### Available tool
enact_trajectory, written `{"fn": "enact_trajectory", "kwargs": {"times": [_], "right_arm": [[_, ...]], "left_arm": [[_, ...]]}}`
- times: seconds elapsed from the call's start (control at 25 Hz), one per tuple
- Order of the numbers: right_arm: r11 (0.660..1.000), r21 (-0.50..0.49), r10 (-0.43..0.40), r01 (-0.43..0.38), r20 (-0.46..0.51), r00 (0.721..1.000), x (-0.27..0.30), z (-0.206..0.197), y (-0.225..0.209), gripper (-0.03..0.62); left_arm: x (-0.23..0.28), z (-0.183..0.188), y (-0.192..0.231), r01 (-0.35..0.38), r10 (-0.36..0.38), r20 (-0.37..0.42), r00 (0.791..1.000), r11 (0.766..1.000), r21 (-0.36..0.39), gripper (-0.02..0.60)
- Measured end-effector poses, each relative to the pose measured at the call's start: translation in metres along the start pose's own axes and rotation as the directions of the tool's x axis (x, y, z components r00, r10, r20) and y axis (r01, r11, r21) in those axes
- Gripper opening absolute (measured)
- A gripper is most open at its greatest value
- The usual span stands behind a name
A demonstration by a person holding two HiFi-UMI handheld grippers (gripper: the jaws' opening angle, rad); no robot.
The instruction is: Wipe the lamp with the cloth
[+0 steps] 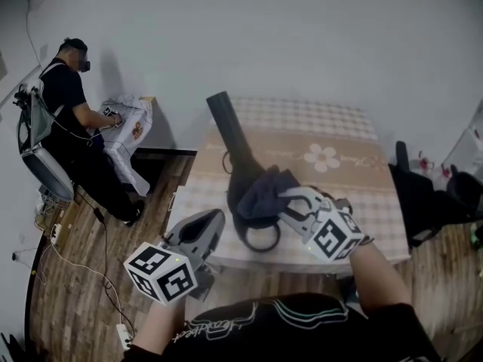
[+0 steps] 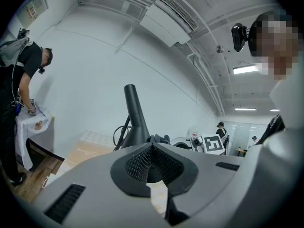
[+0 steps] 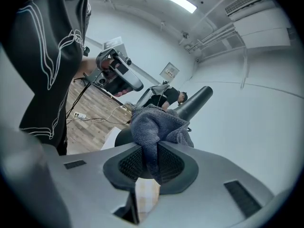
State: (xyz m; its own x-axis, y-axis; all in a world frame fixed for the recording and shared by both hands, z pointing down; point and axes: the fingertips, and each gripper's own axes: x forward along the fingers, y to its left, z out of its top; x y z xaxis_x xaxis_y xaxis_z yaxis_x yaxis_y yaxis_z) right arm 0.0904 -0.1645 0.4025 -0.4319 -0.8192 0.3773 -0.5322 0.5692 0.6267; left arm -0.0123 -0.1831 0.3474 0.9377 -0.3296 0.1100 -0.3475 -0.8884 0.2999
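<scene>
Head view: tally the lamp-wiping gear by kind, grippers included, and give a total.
Lamp: 1
Cloth: 1, pinched in the right gripper
Grippers: 2, the right gripper and the left gripper, which is shut on nothing
Total: 4

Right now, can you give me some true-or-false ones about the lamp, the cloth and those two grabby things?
1. The right gripper pinches a dark grey fluffy cloth in its fingers. True.
2. The left gripper holds the tall black lamp. False: its fingers are shut on nothing.
3. The lamp sits on a table with a checked beige cover. True.
4. The cloth lies on the floor. False: it is up by the lamp's base.
</scene>
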Motion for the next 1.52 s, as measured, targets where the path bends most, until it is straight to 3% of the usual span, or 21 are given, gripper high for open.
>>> {"fn": "enact_trajectory", "kwargs": {"times": [0.44, 0.64, 0.84, 1.04, 1.36, 1.52], "right_arm": [[0.994, 0.109, 0.039, -0.027, -0.110, 0.993, -0.010, -0.028, 0.035, 0.057], [0.968, 0.250, 0.030, 0.000, -0.117, 0.993, -0.014, -0.026, 0.043, 0.057], [0.873, 0.484, -0.056, 0.057, -0.017, 0.998, -0.025, 0.003, 0.030, 0.057], [0.762, 0.633, -0.208, 0.141, 0.032, 0.978, -0.036, 0.036, 0.012, 0.057], [0.671, 0.677, -0.419, 0.302, 0.011, 0.908, -0.053, 0.078, -0.003, 0.057], [0.638, 0.682, -0.484, 0.358, -0.006, 0.875, -0.060, 0.091, -0.007, 0.057]], "left_arm": [[0.007, -0.001, -0.005, 0.108, -0.108, -0.043, 0.993, 0.994, 0.010, 0.000], [0.003, -0.002, -0.001, 0.146, -0.146, -0.054, 0.988, 0.989, 0.007, 0.000], [-0.004, -0.001, 0.008, 0.186, -0.186, -0.054, 0.981, 0.982, 0.003, 0.000], [-0.020, 0.002, 0.020, 0.232, -0.231, -0.057, 0.971, 0.973, -0.002, 0.000], [-0.037, -0.001, 0.036, 0.293, -0.294, -0.082, 0.952, 0.956, -0.026, 0.000], [-0.044, -0.003, 0.038, 0.309, -0.312, -0.088, 0.946, 0.950, -0.046, 0.000]]}}
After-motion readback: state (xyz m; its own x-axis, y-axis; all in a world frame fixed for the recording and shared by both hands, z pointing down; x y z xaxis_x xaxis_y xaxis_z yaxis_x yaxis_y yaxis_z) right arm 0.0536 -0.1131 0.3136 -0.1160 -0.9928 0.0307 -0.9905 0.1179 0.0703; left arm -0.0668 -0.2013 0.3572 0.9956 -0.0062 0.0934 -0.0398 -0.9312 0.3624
